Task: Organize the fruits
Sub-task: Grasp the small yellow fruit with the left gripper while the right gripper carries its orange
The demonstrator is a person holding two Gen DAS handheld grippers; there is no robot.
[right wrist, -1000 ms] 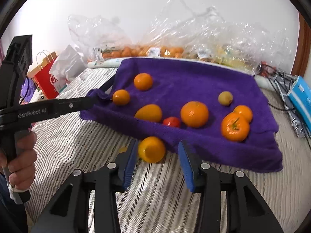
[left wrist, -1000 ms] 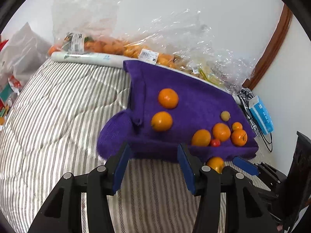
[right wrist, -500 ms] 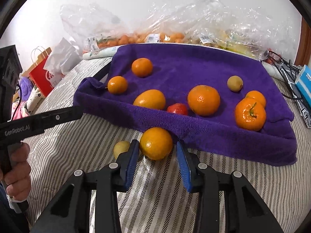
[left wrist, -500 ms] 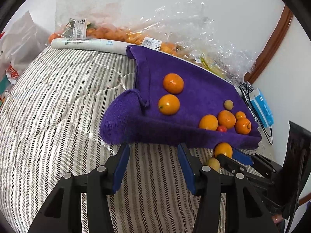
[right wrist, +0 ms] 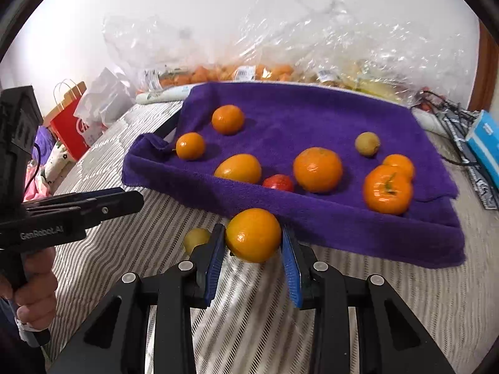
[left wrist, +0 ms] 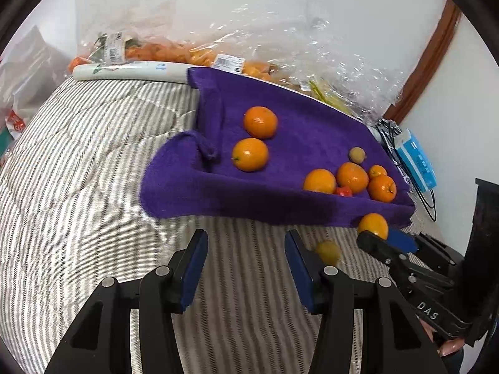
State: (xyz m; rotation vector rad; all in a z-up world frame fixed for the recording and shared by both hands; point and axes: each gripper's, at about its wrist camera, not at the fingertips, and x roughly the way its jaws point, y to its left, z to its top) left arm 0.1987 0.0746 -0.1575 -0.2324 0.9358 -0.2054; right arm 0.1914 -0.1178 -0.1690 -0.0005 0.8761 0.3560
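A purple towel (right wrist: 312, 115) (left wrist: 312, 124) lies on the striped bed with several oranges, a small red fruit (right wrist: 278, 183) and a small yellow-green fruit (right wrist: 367, 143) on it. One orange (right wrist: 253, 235) (left wrist: 372, 225) sits on the bedding just off the towel's front edge. My right gripper (right wrist: 253, 243) (left wrist: 385, 238) is closing its jaws on this orange, and both blue pads touch its sides. A small yellow fruit (right wrist: 195, 239) (left wrist: 327, 251) lies on the bedding just left of it. My left gripper (left wrist: 244, 238) (right wrist: 132, 199) hovers open over bare bedding, nothing between its fingers.
Clear plastic bags of oranges (left wrist: 174, 53) (right wrist: 230, 73) line the wall behind the towel. A blue box (left wrist: 416, 162) and cables (right wrist: 452, 115) lie at the bed's right edge. Red and white shopping bags (right wrist: 75, 124) stand off the left side. A hand (right wrist: 34, 293) grips the left tool.
My right gripper has moved forward around the loose orange and its jaws have narrowed onto it. The small yellow fruit has come into view beside it. The left gripper stays open.
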